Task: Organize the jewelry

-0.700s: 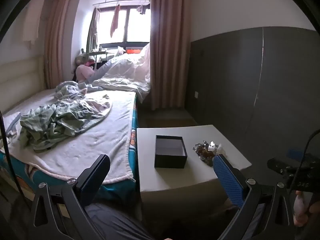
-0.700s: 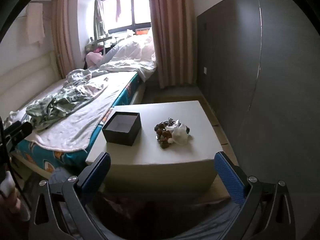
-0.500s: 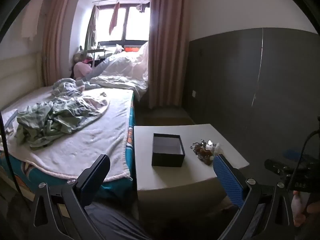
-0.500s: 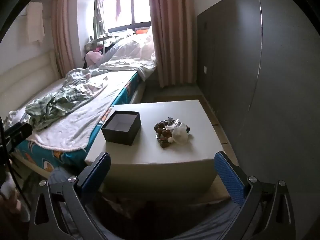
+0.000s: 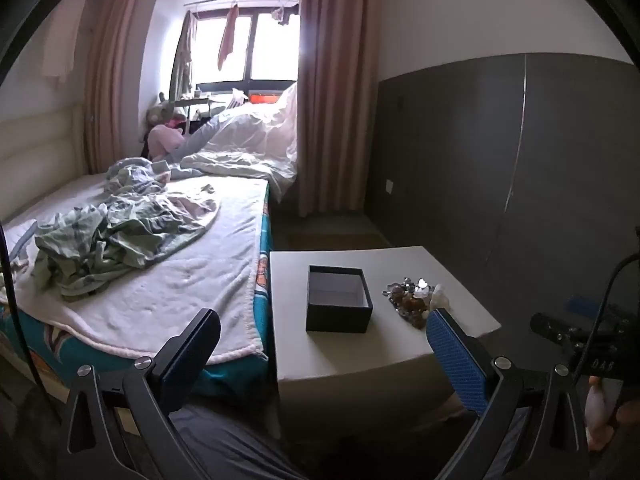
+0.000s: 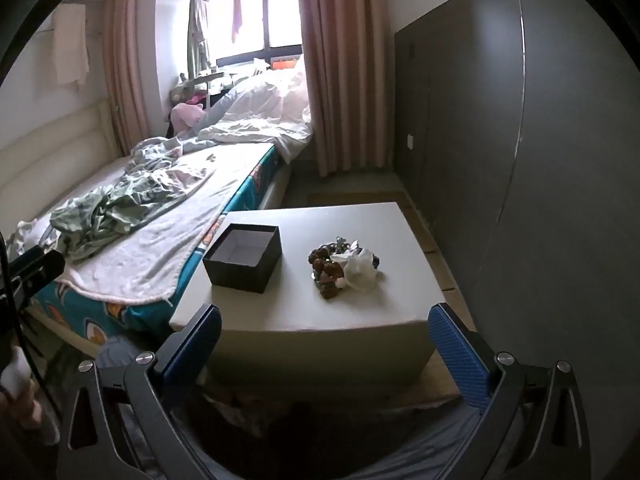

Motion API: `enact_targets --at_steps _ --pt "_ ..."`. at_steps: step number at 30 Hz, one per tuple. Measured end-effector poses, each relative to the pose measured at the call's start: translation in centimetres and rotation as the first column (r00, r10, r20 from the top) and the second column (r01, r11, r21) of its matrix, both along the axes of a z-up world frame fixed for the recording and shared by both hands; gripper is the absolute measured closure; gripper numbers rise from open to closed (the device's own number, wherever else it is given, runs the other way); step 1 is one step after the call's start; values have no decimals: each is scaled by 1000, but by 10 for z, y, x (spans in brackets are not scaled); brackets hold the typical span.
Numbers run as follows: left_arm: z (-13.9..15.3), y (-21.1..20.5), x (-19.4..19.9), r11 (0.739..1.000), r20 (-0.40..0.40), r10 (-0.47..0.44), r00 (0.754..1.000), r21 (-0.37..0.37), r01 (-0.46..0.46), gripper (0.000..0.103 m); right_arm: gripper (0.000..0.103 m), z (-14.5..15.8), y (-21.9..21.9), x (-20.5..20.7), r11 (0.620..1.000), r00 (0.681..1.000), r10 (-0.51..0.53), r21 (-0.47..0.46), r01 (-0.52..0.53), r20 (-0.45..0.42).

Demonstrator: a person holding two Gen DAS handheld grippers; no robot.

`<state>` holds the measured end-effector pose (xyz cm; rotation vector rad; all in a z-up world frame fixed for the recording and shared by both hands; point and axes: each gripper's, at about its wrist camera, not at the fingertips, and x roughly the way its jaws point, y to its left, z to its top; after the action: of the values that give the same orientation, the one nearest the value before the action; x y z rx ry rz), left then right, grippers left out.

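Note:
A black open box [image 5: 339,298] [image 6: 243,257], empty with a pale inside, stands on a low white table [image 5: 340,356] [image 6: 320,320]. To its right lies a pile of jewelry [image 5: 412,298] [image 6: 332,266]: brown beads, shiny pieces and a white crumpled pouch [image 6: 361,269]. My left gripper [image 5: 324,334] is open and empty, in front of the table's near edge. My right gripper [image 6: 324,332] is open and empty, also short of the table, facing the pile.
A bed [image 5: 160,280] [image 6: 132,248] with a white blanket and crumpled green clothes [image 5: 104,240] touches the table's left side. A dark grey wall panel [image 5: 520,160] [image 6: 520,160] runs along the right. Curtains and a window stand at the back.
Both views have shifted slightly; the table sits a bit closer in the right wrist view. Both grippers stay open and empty.

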<state>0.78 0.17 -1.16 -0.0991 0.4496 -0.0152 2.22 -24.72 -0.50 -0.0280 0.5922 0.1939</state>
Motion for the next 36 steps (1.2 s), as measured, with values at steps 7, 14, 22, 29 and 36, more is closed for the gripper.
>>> enact_targets --at_steps 7,14,22,29,36 --pt "6 4 -6 1000 12 1 1000 24 -2 0 0 -4 1 9 1000 1000 -11 -7 11 4" --pt "7 3 -8 1000 12 8 1000 22 -8 0 0 -2 5 3 1000 1000 0 -19 0 21" --pt "8 -1 -7 1000 9 3 1000 23 -3 0 0 -3 4 2 999 999 -26 -25 26 31" --pt "8 2 -9 1000 13 2 1000 19 -2 0 0 -5 3 1 999 999 -28 -30 30 39" --pt "7 1 -9 1000 9 -5 1000 24 5 0 0 -4 3 1 999 999 -29 -28 30 35"
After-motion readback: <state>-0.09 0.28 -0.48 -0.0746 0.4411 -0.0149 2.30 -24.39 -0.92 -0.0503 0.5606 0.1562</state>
